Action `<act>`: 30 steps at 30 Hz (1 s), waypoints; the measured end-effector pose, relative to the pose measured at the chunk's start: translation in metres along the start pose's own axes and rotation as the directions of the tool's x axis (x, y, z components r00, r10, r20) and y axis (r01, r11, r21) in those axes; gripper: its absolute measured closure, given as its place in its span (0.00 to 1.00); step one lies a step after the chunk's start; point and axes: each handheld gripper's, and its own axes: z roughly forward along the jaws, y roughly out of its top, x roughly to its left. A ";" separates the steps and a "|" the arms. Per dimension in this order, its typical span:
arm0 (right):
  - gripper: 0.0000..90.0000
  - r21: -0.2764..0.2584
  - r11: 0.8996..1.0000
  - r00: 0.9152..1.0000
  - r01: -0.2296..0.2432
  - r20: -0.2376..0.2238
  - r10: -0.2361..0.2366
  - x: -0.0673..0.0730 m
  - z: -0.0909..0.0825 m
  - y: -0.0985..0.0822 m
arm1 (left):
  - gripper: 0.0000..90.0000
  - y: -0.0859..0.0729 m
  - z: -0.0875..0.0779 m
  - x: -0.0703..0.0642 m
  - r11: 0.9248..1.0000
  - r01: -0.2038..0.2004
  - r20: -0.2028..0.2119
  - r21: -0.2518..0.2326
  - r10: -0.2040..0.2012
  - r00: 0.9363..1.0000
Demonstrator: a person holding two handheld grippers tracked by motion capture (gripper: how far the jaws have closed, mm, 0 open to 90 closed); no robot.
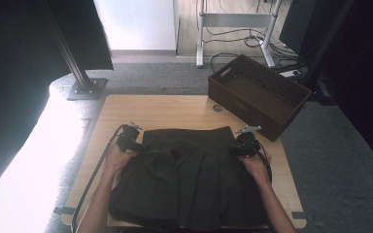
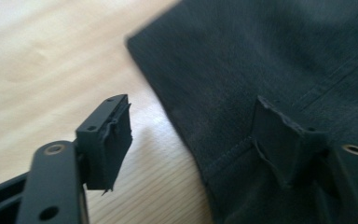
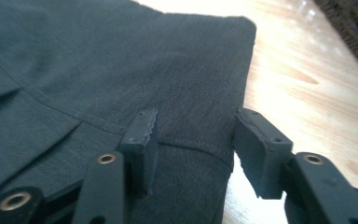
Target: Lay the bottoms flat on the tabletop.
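The dark pleated skirt lies flat across the near half of the table, waistband toward the far edge; it looks soft, light and limp, best taken by the firmer waistband corners. The left gripper and right gripper sit at those corners, jaws parted and straddling the cloth edges without pinching.

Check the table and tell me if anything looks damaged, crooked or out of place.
Nothing serious. The dark pleated fabric skirt lies flat and roughly square on the light wooden table; its hem overhangs the near edge. The left gripper's rubber pads look frayed. The brown woven basket sits askew, overhanging the far right corner.
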 end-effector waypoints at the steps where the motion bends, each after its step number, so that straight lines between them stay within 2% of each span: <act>1: 0.52 0.008 1.000 1.000 0.001 0.003 -0.001 0.000 0.002 -0.001 | 0.29 -0.001 0.004 0.000 1.000 0.003 0.004 0.012 -0.003 1.000; 2: 0.51 0.015 1.000 1.000 0.003 0.004 -0.003 0.000 0.004 -0.002 | 0.28 -0.003 0.007 0.000 1.000 0.005 0.008 0.021 -0.005 1.000; 5: 0.49 0.033 0.999 1.000 -0.004 -0.005 0.005 -0.002 0.008 -0.007 | 0.21 -0.008 0.012 0.006 0.998 0.068 0.035 -0.001 -0.068 0.997; 7: 0.49 0.040 0.999 1.000 -0.011 -0.009 0.011 -0.003 0.010 -0.009 | 0.16 -0.011 0.013 0.007 0.997 0.072 0.034 -0.015 -0.071 0.997; 9: 0.58 0.050 0.999 1.000 -0.016 -0.017 0.017 -0.004 0.011 -0.011 | 0.18 -0.010 0.012 0.005 0.998 0.063 0.040 -0.019 -0.062 0.997; 10: 0.64 0.056 0.998 1.000 -0.016 -0.022 0.017 -0.003 0.012 -0.012 | 0.24 -0.010 0.010 0.003 0.998 0.052 0.053 -0.021 -0.051 0.997; 13: 0.80 0.052 0.998 0.999 -0.033 -0.024 0.034 0.000 0.013 -0.013 | 0.51 -0.009 0.007 -0.002 1.000 0.022 0.093 -0.021 -0.020 0.995; 15: 0.86 0.057 0.998 0.999 -0.032 -0.020 0.033 0.003 0.011 -0.013 | 0.63 -0.009 0.006 -0.004 0.999 0.038 0.113 -0.019 -0.035 0.993; 16: 0.87 0.058 0.998 0.999 -0.027 -0.018 0.028 0.005 0.010 -0.013 | 0.71 -0.009 0.006 -0.006 0.999 0.033 0.100 -0.018 -0.031 0.995; 18: 0.88 0.062 0.998 1.000 -0.016 -0.013 0.016 0.009 0.008 -0.013 | 0.89 -0.009 0.006 -0.008 1.000 0.020 0.115 -0.015 -0.018 0.993; 20: 0.89 0.058 0.998 1.000 0.004 -0.010 -0.004 0.012 0.005 -0.013 | 0.95 -0.008 0.004 -0.011 1.000 -0.015 0.080 -0.014 0.016 0.997; 22: 0.89 0.039 0.999 1.000 0.004 -0.020 -0.003 0.013 -0.002 -0.013 | 0.97 -0.009 -0.002 -0.011 0.999 -0.025 0.068 -0.028 0.027 0.997; 24: 0.89 0.018 1.000 1.000 0.012 -0.022 -0.011 0.015 -0.011 -0.011 | 0.97 -0.009 -0.014 -0.010 0.997 -0.026 0.069 -0.066 0.031 0.997; 26: 0.90 -0.010 1.000 0.999 0.027 -0.028 -0.027 0.019 -0.024 -0.008 | 0.97 -0.008 -0.034 -0.011 0.992 -0.032 0.060 -0.120 0.039 0.997; 28: 0.90 -0.048 0.998 0.998 0.051 -0.033 -0.052 0.025 -0.041 -0.002 | 0.97 -0.006 -0.062 -0.013 0.982 -0.046 0.046 -0.184 0.055 0.997; 30: 0.90 -0.097 0.992 0.996 0.082 -0.023 -0.085 0.031 -0.065 0.008 | 0.98 -0.002 -0.100 -0.015 0.965 -0.077 0.014 -0.251 0.083 0.996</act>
